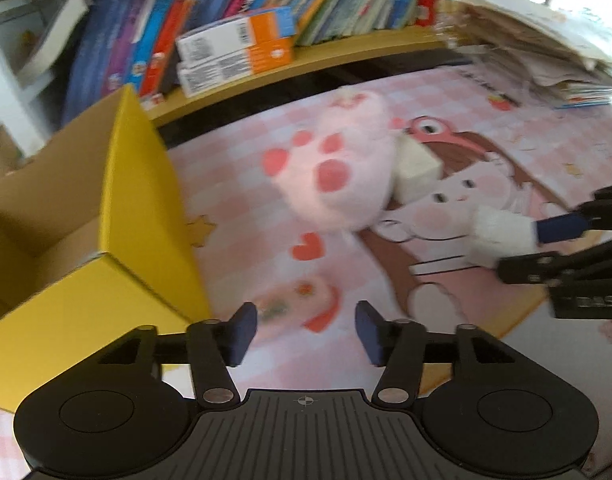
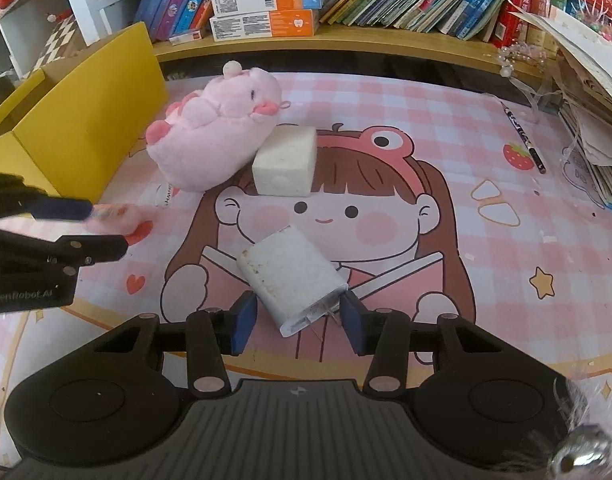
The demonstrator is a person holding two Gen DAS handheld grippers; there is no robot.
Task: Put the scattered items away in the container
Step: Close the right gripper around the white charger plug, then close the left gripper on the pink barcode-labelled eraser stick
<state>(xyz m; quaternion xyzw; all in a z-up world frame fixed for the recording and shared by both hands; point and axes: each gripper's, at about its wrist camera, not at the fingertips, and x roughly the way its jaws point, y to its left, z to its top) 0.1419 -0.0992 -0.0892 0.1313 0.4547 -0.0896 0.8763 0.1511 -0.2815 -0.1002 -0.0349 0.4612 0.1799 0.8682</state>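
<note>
- Yellow box (image 2: pixel 94 120) stands at the mat's left edge.
- Left gripper (image 1: pixel 306 332): jaws wide apart, empty, a small pink item (image 1: pixel 302 304) just beyond them.
- Right gripper (image 2: pixel 297 320): jaws part-open, flanking the white charger (image 2: pixel 290 276), blue pads (image 2: pixel 244 320) beside its plug end; contact unclear.

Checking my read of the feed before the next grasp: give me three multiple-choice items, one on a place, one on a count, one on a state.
1. Where is the pink plush?
A. Inside the yellow box
B. On the mat, leaning on a white block
C. On the bookshelf

2. How many white blocks are in view?
A. One
B. Two
C. Four

3. What state is the left gripper in?
A. Shut on the plush
B. Open
C. Out of view

Key:
1 B: the pink plush lies on the mat, propped against the far white block.
2 B: only that block and the nearer block show.
3 B: the left gripper has its fingers wide apart.
</note>
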